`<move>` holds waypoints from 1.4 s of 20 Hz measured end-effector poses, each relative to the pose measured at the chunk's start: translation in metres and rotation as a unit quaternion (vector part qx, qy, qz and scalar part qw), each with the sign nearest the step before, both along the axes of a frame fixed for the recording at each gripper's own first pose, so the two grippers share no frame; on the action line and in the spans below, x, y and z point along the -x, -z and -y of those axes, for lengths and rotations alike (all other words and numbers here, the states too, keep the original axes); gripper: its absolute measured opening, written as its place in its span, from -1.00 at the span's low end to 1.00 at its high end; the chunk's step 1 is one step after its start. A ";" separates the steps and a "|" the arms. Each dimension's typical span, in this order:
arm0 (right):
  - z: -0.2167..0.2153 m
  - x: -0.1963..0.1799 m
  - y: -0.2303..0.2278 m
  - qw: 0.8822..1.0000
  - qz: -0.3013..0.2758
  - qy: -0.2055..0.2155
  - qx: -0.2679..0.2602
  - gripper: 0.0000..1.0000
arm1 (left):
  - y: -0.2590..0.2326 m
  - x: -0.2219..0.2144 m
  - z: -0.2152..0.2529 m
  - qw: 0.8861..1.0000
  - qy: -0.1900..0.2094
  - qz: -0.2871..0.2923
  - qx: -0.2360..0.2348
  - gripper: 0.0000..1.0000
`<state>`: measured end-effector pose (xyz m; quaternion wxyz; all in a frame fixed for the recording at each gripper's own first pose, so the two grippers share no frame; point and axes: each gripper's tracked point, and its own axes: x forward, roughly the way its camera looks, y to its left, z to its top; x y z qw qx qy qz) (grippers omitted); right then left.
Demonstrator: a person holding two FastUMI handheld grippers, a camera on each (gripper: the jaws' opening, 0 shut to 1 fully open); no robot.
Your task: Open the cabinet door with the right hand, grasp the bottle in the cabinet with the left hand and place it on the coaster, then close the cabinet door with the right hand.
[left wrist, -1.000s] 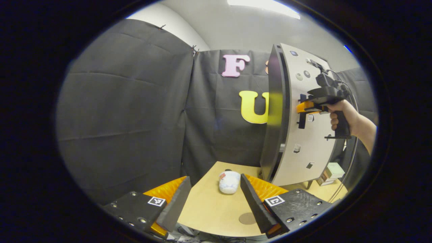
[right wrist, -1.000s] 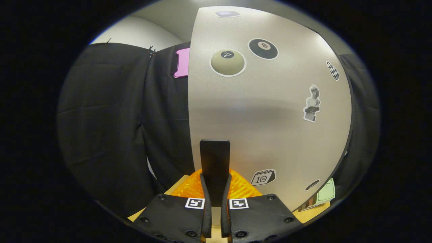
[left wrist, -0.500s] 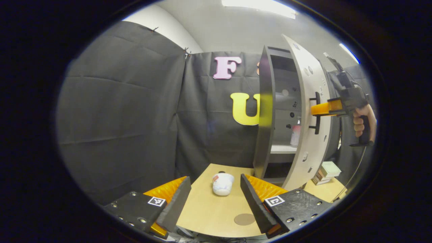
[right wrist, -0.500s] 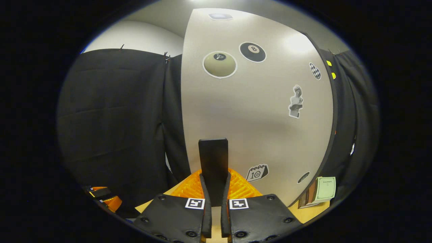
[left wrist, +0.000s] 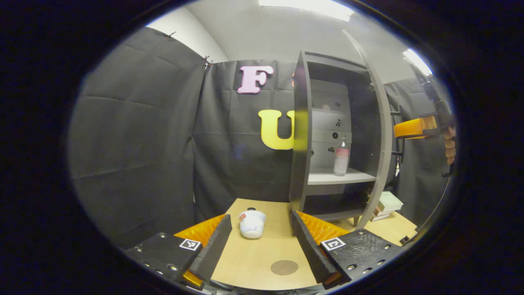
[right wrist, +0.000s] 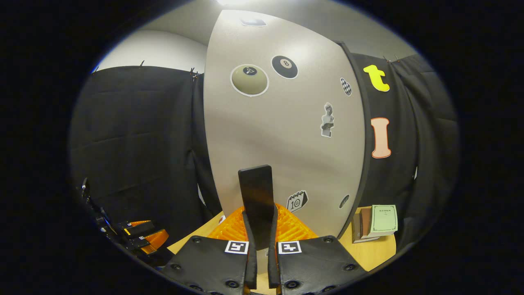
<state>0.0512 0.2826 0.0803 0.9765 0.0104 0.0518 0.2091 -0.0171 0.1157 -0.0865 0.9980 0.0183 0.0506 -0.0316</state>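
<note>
The dark cabinet (left wrist: 301,135) stands open on the wooden table (left wrist: 245,266). A clear bottle with a pink label (left wrist: 341,156) stands upright on its middle shelf. The round brown coaster (left wrist: 284,267) lies on the table near the front edge, between my left gripper's fingers. My left gripper (left wrist: 260,219) is open and holds nothing, well short of the cabinet. The grey door (right wrist: 286,135), covered in stickers, is swung wide; it appears edge-on as the door (left wrist: 382,135) in the left gripper view. My right gripper (right wrist: 260,217) is shut on the black door handle (right wrist: 256,192).
A white plush toy (left wrist: 251,223) lies on the table left of the cabinet's foot. A small stack of books (right wrist: 378,221) sits on the table beyond the door. My left gripper (right wrist: 139,237) appears low at the left of the right gripper view.
The right gripper has pulled the door from nearly shut to wide open, uncovering the shelf and the bottle. The left gripper stayed open, its view turning slightly toward the cabinet.
</note>
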 end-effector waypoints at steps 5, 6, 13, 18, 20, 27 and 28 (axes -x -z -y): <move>0.023 0.018 -0.001 0.999 -0.020 0.035 -0.022 -0.81 | 0.005 -0.010 0.027 0.999 0.038 -0.007 -0.003 0.79; 0.026 0.017 -0.001 0.998 -0.024 0.040 -0.030 -0.76 | 0.007 -0.012 0.032 0.999 0.045 -0.009 -0.004 0.79; 0.057 0.034 0.001 0.994 -0.031 0.097 -0.044 -0.77 | 0.010 -0.024 0.061 0.996 0.084 -0.017 -0.004 0.79; 0.086 0.043 0.000 0.983 -0.037 0.152 -0.101 -0.82 | 0.007 -0.032 0.078 0.995 0.103 -0.014 0.000 0.79; 0.097 0.042 0.000 0.978 -0.031 0.177 -0.111 -0.79 | 0.007 -0.035 0.086 0.994 0.110 -0.015 0.004 0.79; 0.122 0.032 0.000 0.972 -0.010 0.207 -0.114 -0.82 | 0.002 -0.035 0.115 0.994 0.107 -0.019 -0.003 0.79; 0.121 0.033 -0.001 0.972 -0.011 0.201 -0.120 -0.82 | 0.001 -0.032 0.122 0.994 0.107 -0.019 -0.003 0.79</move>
